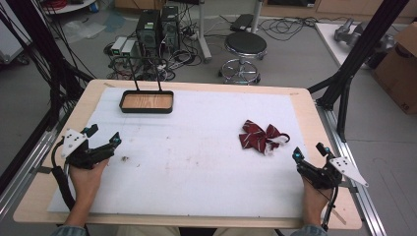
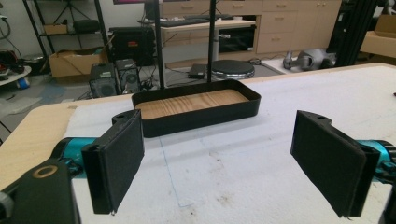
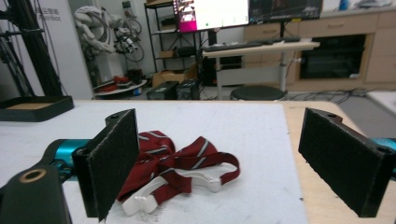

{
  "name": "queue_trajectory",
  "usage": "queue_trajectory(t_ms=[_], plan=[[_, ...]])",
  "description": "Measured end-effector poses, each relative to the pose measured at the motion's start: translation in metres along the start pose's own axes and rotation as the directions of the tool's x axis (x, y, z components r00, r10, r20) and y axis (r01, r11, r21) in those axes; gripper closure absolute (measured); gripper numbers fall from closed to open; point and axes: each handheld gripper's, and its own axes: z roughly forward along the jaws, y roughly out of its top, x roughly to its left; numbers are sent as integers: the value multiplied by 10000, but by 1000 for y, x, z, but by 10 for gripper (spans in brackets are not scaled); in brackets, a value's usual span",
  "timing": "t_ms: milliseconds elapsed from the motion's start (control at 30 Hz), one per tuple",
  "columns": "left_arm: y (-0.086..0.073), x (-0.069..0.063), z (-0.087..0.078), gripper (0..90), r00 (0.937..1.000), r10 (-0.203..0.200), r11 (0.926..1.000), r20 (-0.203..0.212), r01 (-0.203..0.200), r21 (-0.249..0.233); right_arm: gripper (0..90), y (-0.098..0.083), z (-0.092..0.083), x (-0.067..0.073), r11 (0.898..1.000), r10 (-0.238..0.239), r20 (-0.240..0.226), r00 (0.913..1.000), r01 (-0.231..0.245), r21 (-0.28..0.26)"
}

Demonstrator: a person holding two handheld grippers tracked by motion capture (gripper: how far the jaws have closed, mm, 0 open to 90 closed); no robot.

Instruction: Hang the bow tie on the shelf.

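Bow tie [image 1: 260, 136] lies flat, long axis left-right; both tongs gape, empty.

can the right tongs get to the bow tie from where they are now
Probably yes. The right tongs are open and point toward the bow tie, which lies just ahead of them on the white mat. In the right gripper view nothing stands between the jaws and the bow tie.

Dark red striped cloth bow tie [image 3: 177, 168] – soft, white plastic clip. Shallow black tray [image 2: 201, 109] – matt, wood-grain floor. Pale wooden worktop [image 1: 44, 177] under stained white matt sheet [image 1: 196, 162].
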Motion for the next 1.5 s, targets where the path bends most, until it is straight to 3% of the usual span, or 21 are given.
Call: queue_trajectory(t_ms=[67, 233, 367, 467, 567, 667, 733, 833, 933, 1067, 1100, 1200, 1500], plan=[[0, 1, 0, 178, 10000, -29, 10000, -3, 29, 4, 115, 1, 5, 2, 9996, 173, -154, 9997, -169, 232], [0, -1, 3, 178, 10000, -37, 10000, 73, 37, 7, 141, 7, 19, 16, 9989, -19, -207, 9998, 29, 469], [0, -2, 5, 180, 9999, -10, 10000, 137, 10, 3, 168, 11, 38, 26, 9952, -197, -260, 9995, 221, 956], [0, -1, 6, 181, 9998, -60, 10000, 164, 59, 19, 170, 13, 57, 30, 9858, 31, -625, 9980, 74, 1675], [0, 0, 7, 182, 9998, -75, 10000, 197, 75, -10, 222, 12, 71, 34, 9744, 117, -598, 9981, 21, 2249], [1, 1, 7, 182, 9997, -74, 10000, 222, 75, -28, 291, 8, 84, 37, 9617, -135, -409, 9991, 241, 2729], [0, 1, 7, 182, 9997, -84, 10000, 231, 85, -19, 329, 4, 89, 36, 9594, -286, -254, 9993, 346, 2801], [0, 2, 7, 182, 9997, -137, 9999, 223, 138, -9, 336, -1, 95, 33, 9541, -23, -44, 10000, 35, 2993], [0, 1, 8, 183, 9996, -97, 9999, 255, 98, -37, 339, -2, 102, 32, 9400, 327, 96, 9994, -340, 3396], [0, 1, 9, 184, 9995, -76, 10000, 304, 77, -13, 379, 3, 113, 39, 9316, 216, 175, 9996, -265, 3625], [0, 1, 9, 185, 9995, -93, 9999, 294, 95, -52, 395, 2, 114, 40, 9343, 105, 161, 9998, -155, 3561], [0, 2, 9, 185, 9994, -141, 9999, 301, 143, -68, 396, -2, 124, 44, 9057, -164, 225, 9996, 53, 4239], [-1, 3, 10, 186, 9992, -148, 9999, 366, 148, -7, 527, -8, 139, 56, 8488, -936, 480, 9944, 545, 5259]])
